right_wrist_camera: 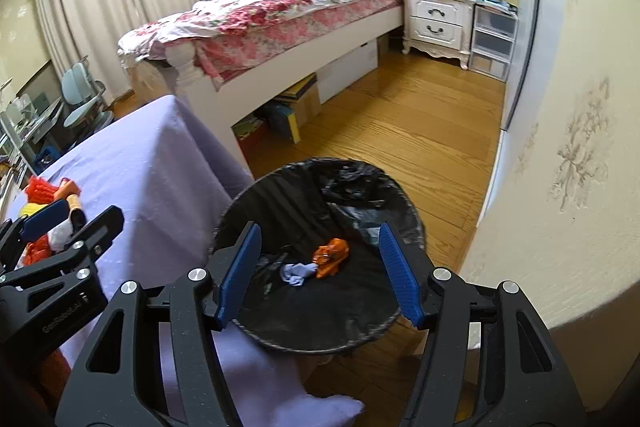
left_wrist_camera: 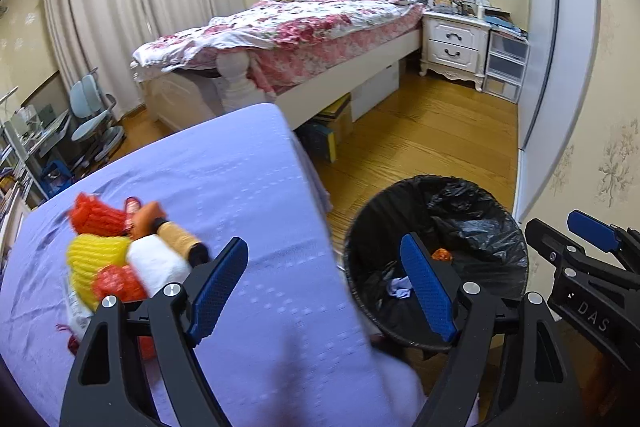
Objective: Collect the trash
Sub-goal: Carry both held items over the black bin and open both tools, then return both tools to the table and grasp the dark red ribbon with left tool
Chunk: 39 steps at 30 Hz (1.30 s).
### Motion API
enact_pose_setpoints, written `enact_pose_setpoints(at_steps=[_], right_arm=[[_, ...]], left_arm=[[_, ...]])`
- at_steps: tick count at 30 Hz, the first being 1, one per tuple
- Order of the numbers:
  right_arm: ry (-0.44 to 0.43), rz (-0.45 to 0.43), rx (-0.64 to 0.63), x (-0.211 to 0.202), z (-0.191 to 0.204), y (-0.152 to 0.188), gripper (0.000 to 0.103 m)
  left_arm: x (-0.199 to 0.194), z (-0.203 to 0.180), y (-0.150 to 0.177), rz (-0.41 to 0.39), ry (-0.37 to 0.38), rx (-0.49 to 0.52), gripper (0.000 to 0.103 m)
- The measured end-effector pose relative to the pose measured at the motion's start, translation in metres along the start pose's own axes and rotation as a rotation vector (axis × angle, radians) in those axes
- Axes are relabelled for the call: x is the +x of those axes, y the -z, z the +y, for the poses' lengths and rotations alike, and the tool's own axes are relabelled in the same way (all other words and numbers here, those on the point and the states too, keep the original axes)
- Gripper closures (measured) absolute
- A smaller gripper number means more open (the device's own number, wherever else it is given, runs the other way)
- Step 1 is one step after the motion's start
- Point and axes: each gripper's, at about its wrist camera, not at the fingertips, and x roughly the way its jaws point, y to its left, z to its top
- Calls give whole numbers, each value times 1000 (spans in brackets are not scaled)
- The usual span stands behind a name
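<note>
Sitting on the wooden floor [right_wrist_camera: 420, 131] beside the purple-covered table [left_wrist_camera: 224, 187], one black-lined trash bin [right_wrist_camera: 280, 341] holds two visible scraps: an orange wrapper [right_wrist_camera: 332, 255] and a pale crumpled tissue [right_wrist_camera: 296, 271].

More trash [left_wrist_camera: 120, 251] lies heaped on the tablecloth: red and yellow netting, something white, an orange piece, a tan roll; their exact count is unclear. The right gripper [right_wrist_camera: 320, 271] hangs over the bin, jaws apart and empty. The left gripper [left_wrist_camera: 326, 283], spread wide and empty, straddles the table edge and bin rim.
</note>
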Motion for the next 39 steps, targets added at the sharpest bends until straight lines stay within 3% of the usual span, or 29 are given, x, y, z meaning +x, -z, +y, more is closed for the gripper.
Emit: enact_pose_setpoints(at_steps=[24,39], right_arm=[[-197,31,-261,-21,163,26,42],[-202,68,-283,-14,182,39,42]], left_arm=[[-35,181,74,63,-248,-284,24],[-24,201,94,117,-257,-296,24]])
